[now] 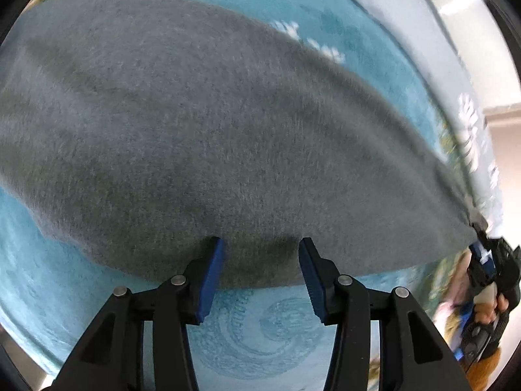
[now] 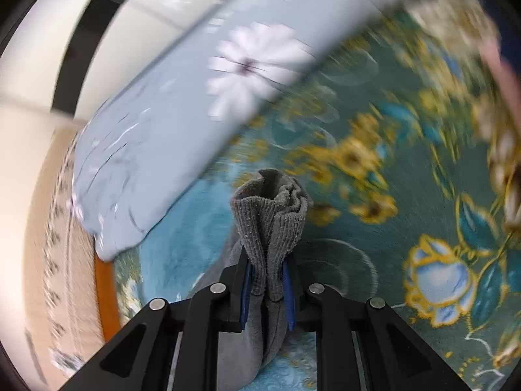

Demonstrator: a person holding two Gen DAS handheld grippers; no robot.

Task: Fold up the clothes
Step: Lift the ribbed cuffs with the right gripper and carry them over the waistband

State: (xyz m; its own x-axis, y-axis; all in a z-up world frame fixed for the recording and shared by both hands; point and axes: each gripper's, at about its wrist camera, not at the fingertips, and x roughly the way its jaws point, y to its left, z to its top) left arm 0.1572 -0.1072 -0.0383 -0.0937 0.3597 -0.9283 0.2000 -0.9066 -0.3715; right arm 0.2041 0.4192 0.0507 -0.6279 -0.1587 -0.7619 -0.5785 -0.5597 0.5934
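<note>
grey garment [image 2: 270, 224] pinched in right hand-held gripper [image 2: 267, 293], pointing steeply down

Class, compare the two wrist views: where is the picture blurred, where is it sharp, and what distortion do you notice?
Left wrist view: the grey garment is softly smeared, the left gripper crisp, the frame bulged by the fisheye. Right wrist view: the floral pillow and carpet streak with motion blur, while the ribbed cuff pinched in the right gripper stays sharp.

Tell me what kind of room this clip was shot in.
Probably a bedroom: the grey garment lies on a teal floral bedspread, a pale blue flowered pillow sits beside it, and a wooden frame edge shows below the pillow.
</note>
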